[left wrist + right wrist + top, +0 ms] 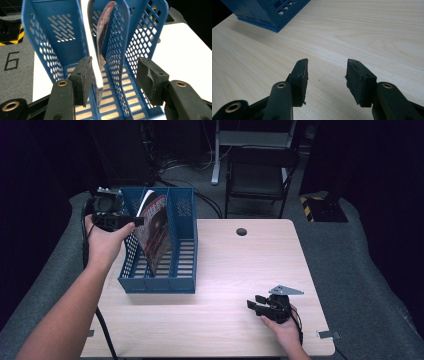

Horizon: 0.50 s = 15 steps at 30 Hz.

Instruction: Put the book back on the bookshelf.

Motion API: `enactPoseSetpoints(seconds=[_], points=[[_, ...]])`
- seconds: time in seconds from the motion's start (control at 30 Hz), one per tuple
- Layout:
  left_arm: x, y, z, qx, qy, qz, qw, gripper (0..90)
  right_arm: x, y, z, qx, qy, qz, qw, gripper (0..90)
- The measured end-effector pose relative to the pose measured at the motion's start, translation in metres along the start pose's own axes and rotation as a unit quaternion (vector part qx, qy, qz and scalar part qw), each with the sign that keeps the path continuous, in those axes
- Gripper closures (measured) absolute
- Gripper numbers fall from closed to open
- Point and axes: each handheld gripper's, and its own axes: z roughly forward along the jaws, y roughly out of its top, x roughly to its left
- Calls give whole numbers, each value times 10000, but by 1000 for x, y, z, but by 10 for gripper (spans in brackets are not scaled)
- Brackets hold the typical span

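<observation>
Blue plastic, perforated and slatted: that is the three-slot file rack [165,245] I see standing on the left part of the pale wood-grain table [240,270], with a red-and-dark magazine [154,232] leaning tilted in its middle slot, top edge poking above the dividers. My left gripper [131,221] sits at the rack's far left corner, held in the left hand [106,242]; in the left gripper view its jaws stand spread, one on each side of the magazine's white edge [96,60], the left pad just beside that edge, and I cannot tell whether it touches. The right pad is clearly apart from it. My right gripper [252,304] rests low near the table's near right side, well apart from the rack, in the right hand [282,330]; the right gripper view shows its jaws spread over bare wood with nothing between them, the rack's corner [272,12] off at upper left
</observation>
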Motion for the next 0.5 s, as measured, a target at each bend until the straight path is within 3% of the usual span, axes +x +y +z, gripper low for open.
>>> enactPoseSetpoints(seconds=[0.5], points=[[-20, -6, -9, 109, -322, 431, 9985, 468, 0, 0, 0, 5, -2, 10, 10000, 519]])
